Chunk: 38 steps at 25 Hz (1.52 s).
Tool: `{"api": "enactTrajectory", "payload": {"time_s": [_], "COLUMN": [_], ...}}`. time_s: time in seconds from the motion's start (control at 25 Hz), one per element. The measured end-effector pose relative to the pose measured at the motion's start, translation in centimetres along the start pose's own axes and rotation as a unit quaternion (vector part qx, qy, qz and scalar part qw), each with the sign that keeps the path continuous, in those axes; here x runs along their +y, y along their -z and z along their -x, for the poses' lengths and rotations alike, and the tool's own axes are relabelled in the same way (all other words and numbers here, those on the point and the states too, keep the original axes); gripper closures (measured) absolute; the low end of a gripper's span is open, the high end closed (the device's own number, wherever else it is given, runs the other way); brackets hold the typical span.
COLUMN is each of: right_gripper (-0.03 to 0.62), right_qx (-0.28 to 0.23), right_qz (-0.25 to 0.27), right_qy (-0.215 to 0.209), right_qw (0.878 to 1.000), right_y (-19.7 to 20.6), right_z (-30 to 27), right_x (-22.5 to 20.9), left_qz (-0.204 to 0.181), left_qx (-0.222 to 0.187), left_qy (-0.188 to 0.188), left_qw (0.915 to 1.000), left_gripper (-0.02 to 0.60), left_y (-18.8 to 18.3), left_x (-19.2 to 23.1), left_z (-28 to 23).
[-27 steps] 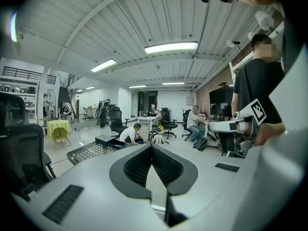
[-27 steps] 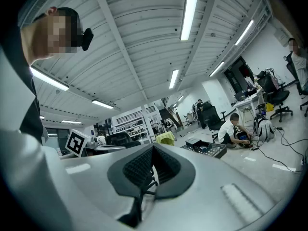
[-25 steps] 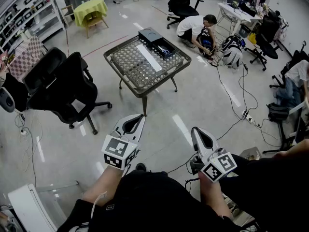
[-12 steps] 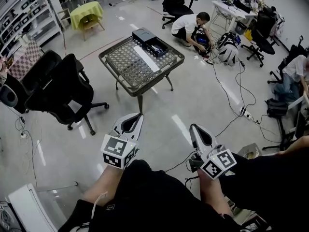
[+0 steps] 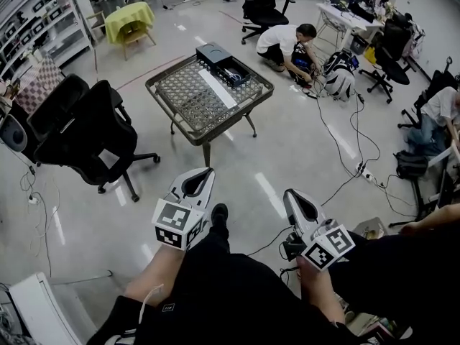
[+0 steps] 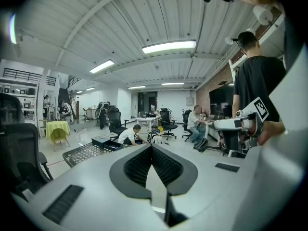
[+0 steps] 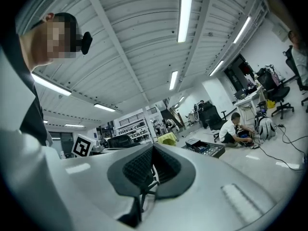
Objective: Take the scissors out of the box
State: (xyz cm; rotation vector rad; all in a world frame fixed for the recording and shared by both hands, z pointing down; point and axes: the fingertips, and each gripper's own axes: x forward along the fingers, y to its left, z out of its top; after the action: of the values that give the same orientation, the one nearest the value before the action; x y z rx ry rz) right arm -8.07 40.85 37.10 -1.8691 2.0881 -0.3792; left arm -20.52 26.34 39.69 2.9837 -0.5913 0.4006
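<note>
The scissors could not be made out. Their open box sat on the far edge of the mesh-topped desk, its long axis slanting away to the left. It lay well ahead of both claws, across the floor. The left claw looked slightly nearer than the right claw, and both were closed and empty.

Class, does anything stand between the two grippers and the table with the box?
Nothing visible does. Only floor lies between the left gripper, the right gripper and the table. The office chairs stand off to the left. The box sits on the table's far side.
</note>
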Motion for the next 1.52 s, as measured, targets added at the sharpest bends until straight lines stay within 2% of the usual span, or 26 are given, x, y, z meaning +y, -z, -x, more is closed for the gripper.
{"api": "enactTrajectory", "payload": {"time_s": [0.32, 0.76, 1.0, 1.2, 1.52], "right_gripper": [0.585, 0.583, 0.583, 0.583, 0.583], "right_qx": [0.005, 0.033, 0.053, 0.054, 0.073], "right_qz": [-0.034, -0.054, -0.055, -0.05, -0.052], "right_qy": [0.033, 0.03, 0.028, 0.024, 0.028], "right_qw": [0.999, 0.998, 0.997, 0.997, 0.996], "right_y": [-0.5, -1.2, -1.0, -1.2, -0.8], "right_z": [-4.2, -16.3, -23.3, -26.8, -28.8], "right_x": [-4.9, -9.5, -10.7, -10.4, -11.0], "left_qz": [0.009, 0.015, 0.022, 0.018, 0.029], "left_qx": [0.001, 0.008, 0.017, 0.004, 0.003], "left_qy": [0.014, 0.027, 0.028, 0.046, 0.042], "left_qw": [0.9999, 0.9995, 0.9992, 0.9988, 0.9987], "left_gripper": [0.575, 0.575, 0.574, 0.575, 0.575], "left_y": [-0.5, -2.8, -2.8, -4.1, -3.8], "left_x": [3.3, 12.2, 17.8, 19.4, 21.3], "left_z": [-5.3, -13.5, -16.8, -18.8, -19.0]}}
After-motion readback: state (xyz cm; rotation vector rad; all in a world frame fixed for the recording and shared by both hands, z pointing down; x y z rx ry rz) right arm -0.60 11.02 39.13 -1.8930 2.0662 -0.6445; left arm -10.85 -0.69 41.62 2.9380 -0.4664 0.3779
